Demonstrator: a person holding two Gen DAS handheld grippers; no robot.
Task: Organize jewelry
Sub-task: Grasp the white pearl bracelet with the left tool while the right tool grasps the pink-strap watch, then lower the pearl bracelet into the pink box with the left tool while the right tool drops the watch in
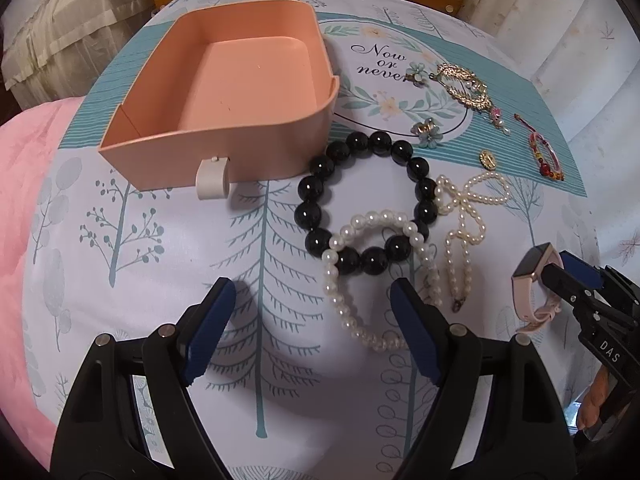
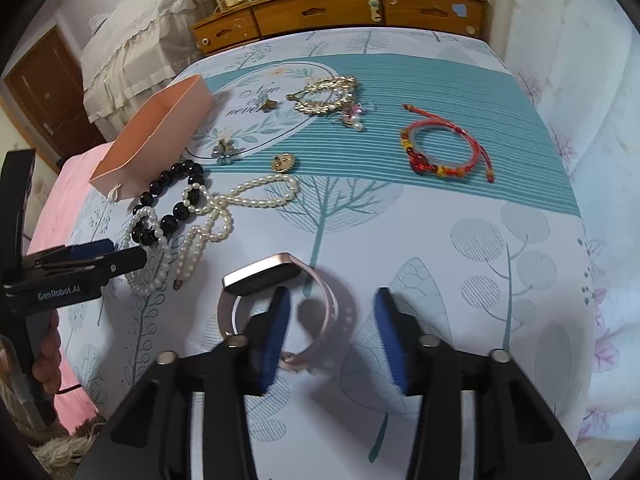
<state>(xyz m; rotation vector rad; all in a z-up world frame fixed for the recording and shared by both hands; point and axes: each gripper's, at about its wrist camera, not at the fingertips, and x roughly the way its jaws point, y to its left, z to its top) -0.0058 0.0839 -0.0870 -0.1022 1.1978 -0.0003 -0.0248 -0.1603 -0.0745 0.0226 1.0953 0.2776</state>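
Right claw (image 2: pixel 328 336) apart around the pink watch (image 2: pixel 280 304), standing on edge, face up; left claw (image 1: pixel 312 320) apart above pearls (image 1: pixel 372 280); patterned bed (image 2: pixel 440 240); wooden drawers (image 2: pixel 340 8) behind.

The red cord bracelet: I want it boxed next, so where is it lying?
The red cord bracelet lies on the teal striped band of the bedspread, far right of the spread, beyond the gold chain pile and away from the pink box.

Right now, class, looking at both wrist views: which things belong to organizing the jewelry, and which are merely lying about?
Part of the job:
pink tray
black bead bracelet
white pearl bracelet
pearl bow strand
pink watch
red cord bracelet
gold chain
flower earrings
gold pendant

Just lying about:
printed bedsheet
wooden drawers
pink blanket
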